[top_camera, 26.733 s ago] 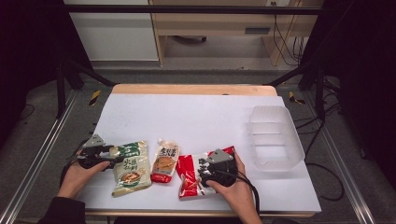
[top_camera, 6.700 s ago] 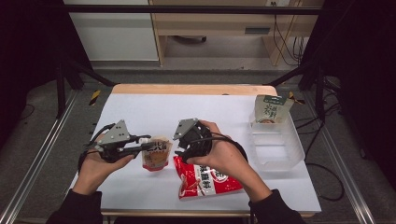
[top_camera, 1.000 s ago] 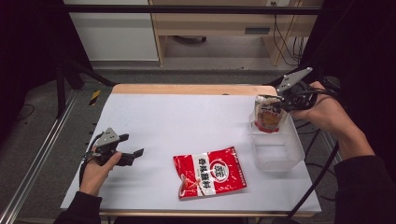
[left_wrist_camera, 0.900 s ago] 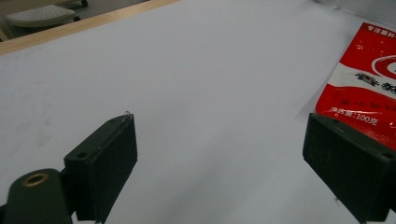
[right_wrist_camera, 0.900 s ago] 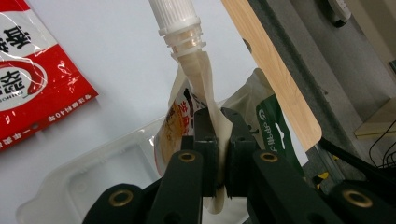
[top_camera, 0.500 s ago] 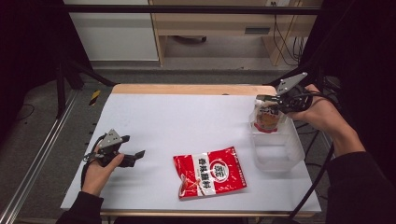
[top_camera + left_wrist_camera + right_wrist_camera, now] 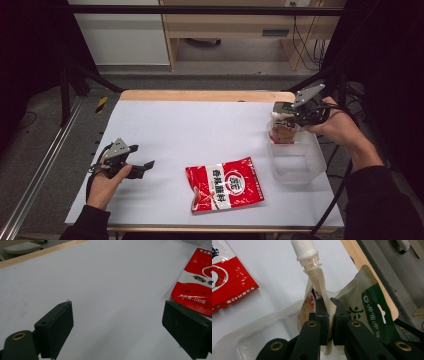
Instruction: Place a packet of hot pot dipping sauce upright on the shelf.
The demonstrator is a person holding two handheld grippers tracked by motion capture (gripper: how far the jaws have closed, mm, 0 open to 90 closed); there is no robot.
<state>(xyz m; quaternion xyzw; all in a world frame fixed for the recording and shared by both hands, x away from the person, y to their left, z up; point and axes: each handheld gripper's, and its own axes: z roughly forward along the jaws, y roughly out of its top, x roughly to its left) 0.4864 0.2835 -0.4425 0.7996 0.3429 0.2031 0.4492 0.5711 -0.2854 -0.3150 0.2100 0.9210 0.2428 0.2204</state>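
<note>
High view overhead, gripper views close, sharing red packet (image 7: 225, 184)

The red packet (image 7: 197, 282) runs off the right edge in the left gripper view, its print too small to read. In the right gripper view, the right tongs (image 7: 329, 315) cover the spouted pouch's (image 7: 317, 287) lower half; the green-labelled pouch (image 7: 372, 312) stands partly behind them.

Glossy red foil packet (image 7: 224, 185), clear plastic bin (image 7: 300, 165), matt white paper tabletop (image 7: 200, 130)
</note>
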